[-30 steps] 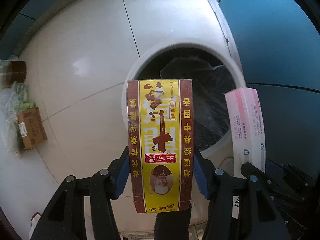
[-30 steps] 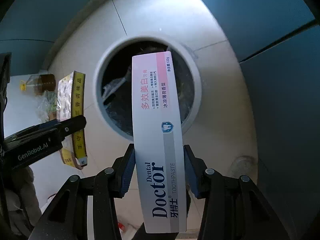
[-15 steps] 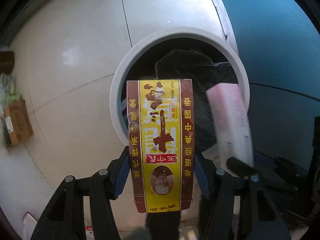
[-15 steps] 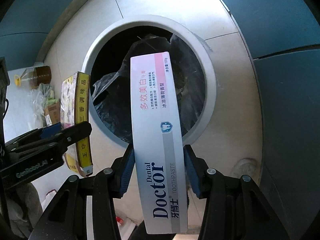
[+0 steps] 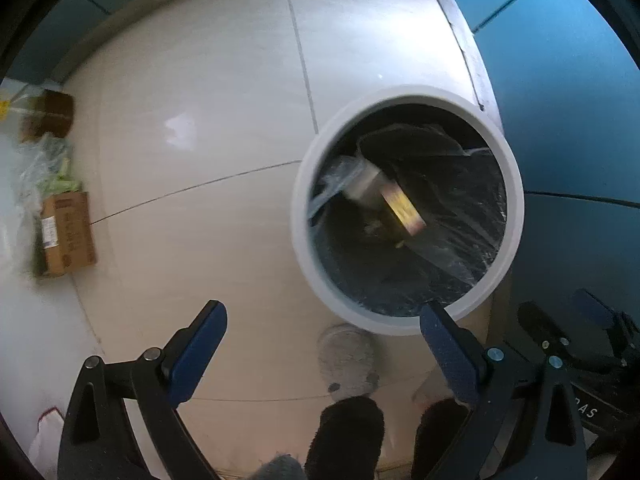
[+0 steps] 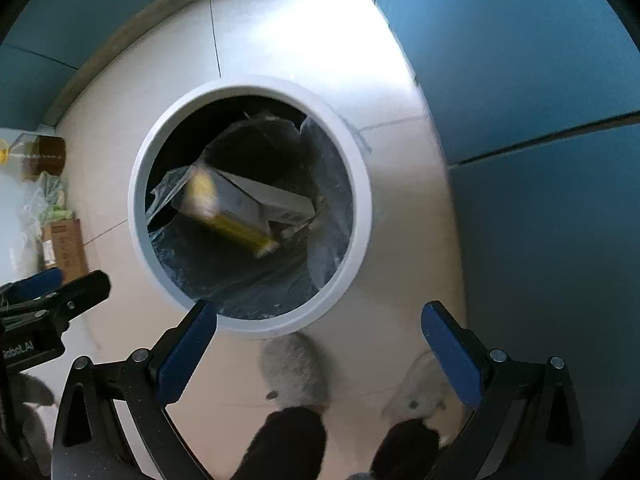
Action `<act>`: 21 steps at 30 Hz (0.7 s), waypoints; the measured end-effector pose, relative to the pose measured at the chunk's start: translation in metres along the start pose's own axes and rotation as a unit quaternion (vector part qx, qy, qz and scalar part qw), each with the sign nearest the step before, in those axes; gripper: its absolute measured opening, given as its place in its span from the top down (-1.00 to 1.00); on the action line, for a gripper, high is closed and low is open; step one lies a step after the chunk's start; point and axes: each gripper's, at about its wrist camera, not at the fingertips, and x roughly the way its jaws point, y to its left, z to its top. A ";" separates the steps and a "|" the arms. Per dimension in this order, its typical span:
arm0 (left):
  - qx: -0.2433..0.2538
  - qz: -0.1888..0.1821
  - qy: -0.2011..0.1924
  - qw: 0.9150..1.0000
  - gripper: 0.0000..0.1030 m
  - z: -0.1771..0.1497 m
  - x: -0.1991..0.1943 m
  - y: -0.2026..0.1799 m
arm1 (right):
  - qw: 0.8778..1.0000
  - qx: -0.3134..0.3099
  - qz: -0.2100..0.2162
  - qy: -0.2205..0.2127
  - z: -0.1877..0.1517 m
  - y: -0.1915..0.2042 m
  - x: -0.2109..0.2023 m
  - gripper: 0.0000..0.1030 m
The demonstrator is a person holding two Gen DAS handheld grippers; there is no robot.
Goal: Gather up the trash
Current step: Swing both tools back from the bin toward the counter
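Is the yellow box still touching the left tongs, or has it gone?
Apart. The left wrist view shows the left tongs, whose jaws have just been opening, wide with nothing between them; the yellow box lies down inside the white bin.

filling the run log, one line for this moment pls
left tongs open, empty | right tongs open, empty | yellow box, white box in bin

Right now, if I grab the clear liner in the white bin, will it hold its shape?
Probably not: the liner looks thin, crinkled and slumped inside the bin, so likely floppy and light. Its glossy sheen suggests a slippery film that could tear.
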 end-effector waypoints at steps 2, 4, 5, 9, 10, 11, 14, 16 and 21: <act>-0.001 0.012 -0.011 1.000 -0.91 -0.007 -0.011 -0.002 | 1.000 -0.004 -0.011 -0.015 -0.004 0.005 -0.010 -1.00; -0.002 0.022 -0.025 0.999 -0.91 -0.015 -0.026 -0.002 | 0.999 -0.008 -0.017 -0.029 -0.007 0.009 -0.024 -1.00; -0.003 0.025 -0.031 0.999 -0.91 -0.019 -0.035 -0.003 | 0.999 -0.010 -0.018 -0.034 -0.009 0.011 -0.030 -1.00; -0.002 0.041 -0.059 0.997 -0.91 -0.034 -0.081 -0.008 | 0.998 -0.012 -0.022 -0.055 -0.017 0.017 -0.073 -1.00; -0.002 0.044 -0.066 0.997 -0.91 -0.039 -0.096 -0.010 | 0.998 -0.013 -0.021 -0.062 -0.020 0.019 -0.091 -1.00; -0.001 0.044 -0.070 0.997 -0.91 -0.043 -0.110 -0.011 | 0.998 -0.012 -0.018 -0.066 -0.023 0.019 -0.105 -1.00; 0.001 0.044 -0.089 0.995 -0.91 -0.056 -0.163 -0.012 | 0.997 -0.012 -0.011 -0.077 -0.034 0.021 -0.157 -1.00; 0.003 0.043 -0.100 0.994 -0.91 -0.066 -0.195 -0.014 | 0.996 -0.012 -0.005 -0.085 -0.044 0.024 -0.194 -1.00; 0.003 0.046 -0.127 0.991 -0.91 -0.097 -0.275 -0.015 | 0.995 -0.011 0.012 -0.103 -0.073 0.025 -0.284 -1.00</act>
